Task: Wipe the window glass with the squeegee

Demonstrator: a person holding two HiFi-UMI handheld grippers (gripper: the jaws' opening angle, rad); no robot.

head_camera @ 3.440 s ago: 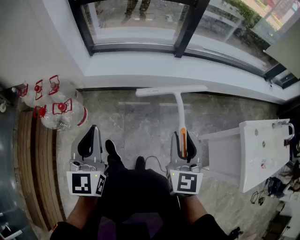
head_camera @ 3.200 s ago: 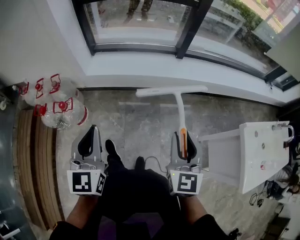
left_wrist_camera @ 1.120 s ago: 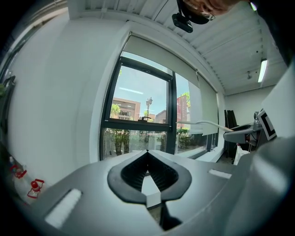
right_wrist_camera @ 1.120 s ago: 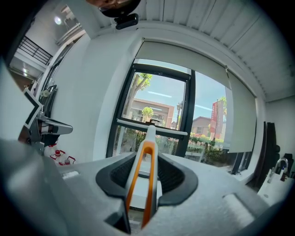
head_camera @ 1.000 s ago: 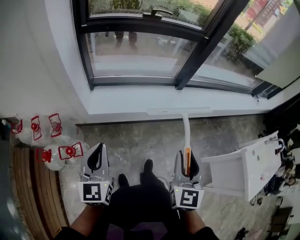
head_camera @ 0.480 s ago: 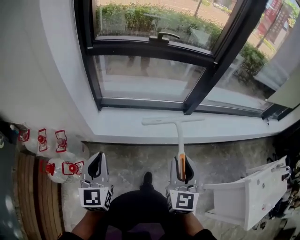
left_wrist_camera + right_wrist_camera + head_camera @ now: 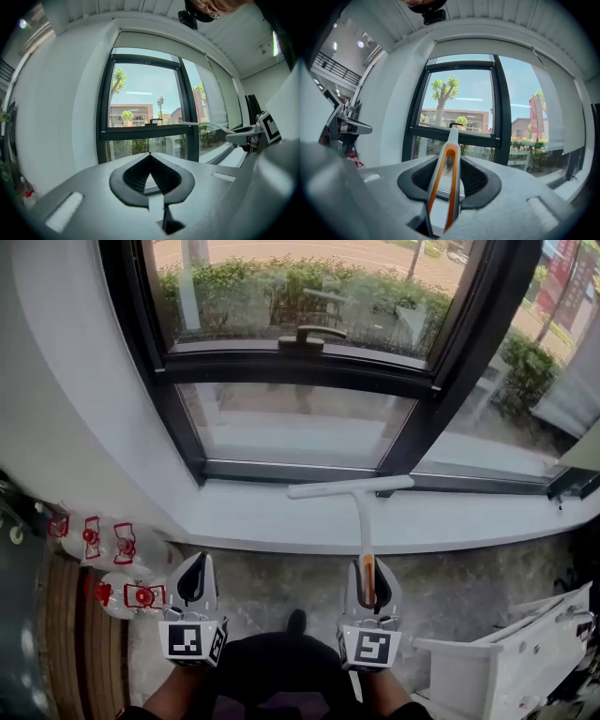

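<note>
R tool (image 7: 368, 568) clamps squeegee (image 7: 351, 488) handle; L tool (image 7: 195, 564) closed, empty, facing window glass (image 7: 295, 423).

Clear jugs (image 7: 117, 559) (red handles) stand left, a white table (image 7: 525, 667) far right.

**White, black and a streak of orange**

The squeegee (image 7: 362, 526) is white, with an orange band along its handle. The window frame (image 7: 300, 371) is black and the sill (image 7: 244, 521) white. The left gripper (image 7: 195, 563) and right gripper (image 7: 367, 563) are pale grey, with black ribbed fingers (image 7: 133, 180) and black-and-white square markers. The floor (image 7: 272, 582) is mottled grey stone. The bottles (image 7: 117, 563) are clear with red caps.
</note>
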